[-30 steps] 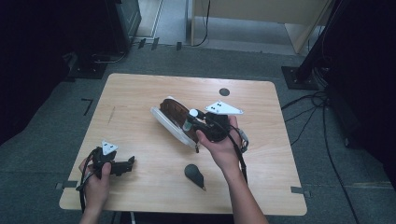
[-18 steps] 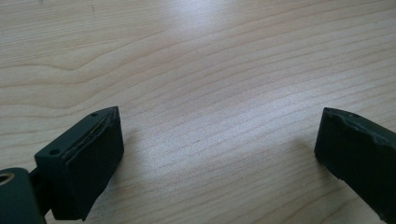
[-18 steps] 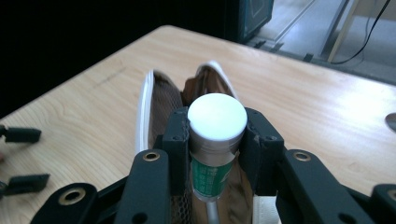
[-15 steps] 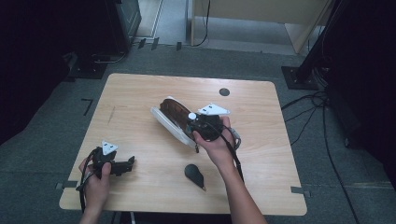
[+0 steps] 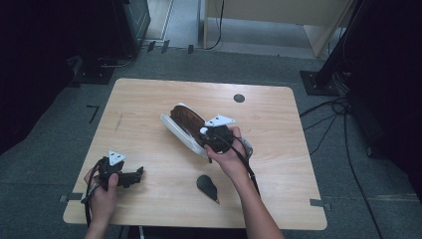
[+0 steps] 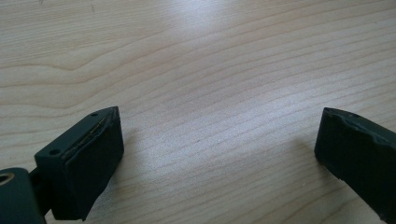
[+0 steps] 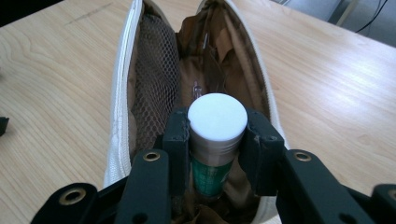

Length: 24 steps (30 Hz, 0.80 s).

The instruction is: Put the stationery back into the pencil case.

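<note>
In the high view, the right gripper (image 5: 213, 137) is sitting over the open white pouch (image 5: 180, 130) near the middle of the worktop (image 5: 149, 99). A second ago it was a little more to the side, by the pouch's far end. Now it is moving in over the opening. I think that means the thing it holds is going into the pouch. The left gripper (image 5: 133, 175) is resting on the worktop near the front left corner, well apart from the pouch, and it is not moving. A small dark thing (image 5: 206, 185) is lying on the worktop near the person's right arm.

In the left gripper view, the jaws are standing wide apart. Nothing is between them, just bare wood.

In the right gripper view, the right gripper's (image 7: 217, 140) jaws are squeezing a little bottle (image 7: 215, 140) with a white cap and a green label. The bottle is sitting right at the mouth of the pouch (image 7: 122, 107), with the brown lining and a mesh pocket (image 7: 154, 79) ahead of it. The bottle is not let go yet, so the job is likely almost done.
</note>
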Available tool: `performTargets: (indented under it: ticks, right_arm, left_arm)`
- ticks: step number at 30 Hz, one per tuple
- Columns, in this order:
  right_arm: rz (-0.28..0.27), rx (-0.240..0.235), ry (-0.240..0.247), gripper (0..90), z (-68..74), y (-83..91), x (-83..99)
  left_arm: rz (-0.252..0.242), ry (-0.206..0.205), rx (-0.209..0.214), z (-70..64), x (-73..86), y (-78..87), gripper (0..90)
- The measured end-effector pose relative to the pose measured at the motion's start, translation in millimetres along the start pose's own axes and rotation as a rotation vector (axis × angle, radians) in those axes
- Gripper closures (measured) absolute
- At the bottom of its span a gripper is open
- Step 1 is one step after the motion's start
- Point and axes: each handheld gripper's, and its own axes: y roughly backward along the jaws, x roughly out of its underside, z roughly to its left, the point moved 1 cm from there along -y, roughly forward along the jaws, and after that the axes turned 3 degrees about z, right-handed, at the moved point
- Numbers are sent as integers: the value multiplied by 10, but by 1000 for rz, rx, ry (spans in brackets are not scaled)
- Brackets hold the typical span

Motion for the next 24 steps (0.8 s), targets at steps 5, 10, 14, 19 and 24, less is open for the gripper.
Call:
performTargets:
  ticks: [5,10,14,19,24]
  right_arm:
    - [24,-4,0,656,-2,-123,34]
    - [11,-14,-33,656,-21,-173,37]
    - [-11,-36,-63,655,-34,-221,31]
    - [-29,-45,-54,654,-4,-316,-14]
    - [-38,-37,-49,654,23,-424,-53]
  left_arm:
    - [-2,4,1,-3,0,-1,15]
    - [-1,3,1,-2,0,-1,15]
    - [-2,4,1,-3,0,-1,16]
    - [0,2,1,-1,0,0,15]
    - [-1,2,0,-2,0,0,15]
